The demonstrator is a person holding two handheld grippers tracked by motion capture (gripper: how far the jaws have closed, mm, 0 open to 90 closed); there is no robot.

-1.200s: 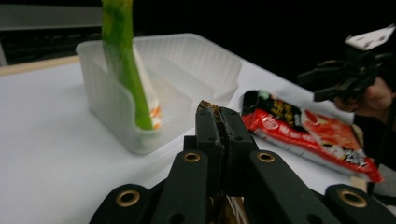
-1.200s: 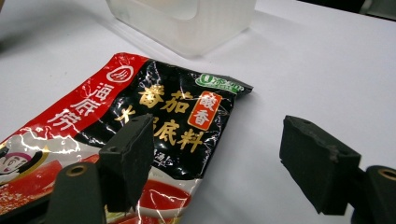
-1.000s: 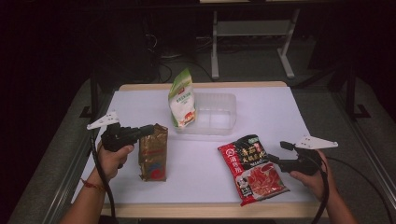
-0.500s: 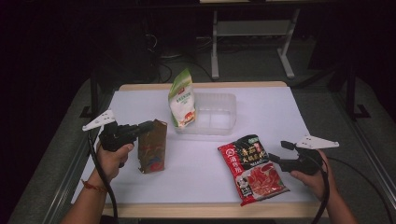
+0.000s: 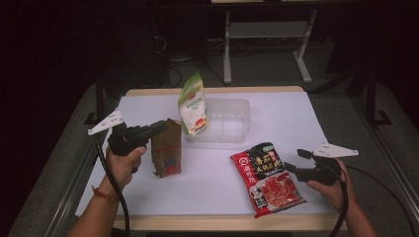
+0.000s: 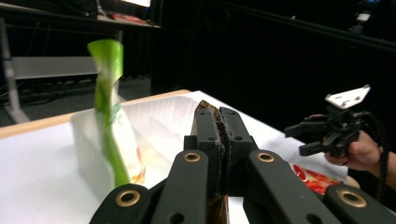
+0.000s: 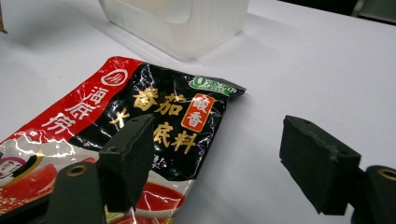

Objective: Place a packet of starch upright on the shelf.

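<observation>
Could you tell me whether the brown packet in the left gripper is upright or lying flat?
Upright. The brown packet stands on end on the table, its top edge pinched in the shut left gripper.

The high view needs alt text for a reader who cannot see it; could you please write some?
The left gripper is shut on the top of a brown packet, holding it upright on a white table. The right gripper rests open beside a red and black sauce pouch; a green and white bag leans on a clear tub.

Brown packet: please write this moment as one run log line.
left gripper: shut on brown packet, lifted upright | right gripper: open, beside red packet | green packet: in clear tub
</observation>
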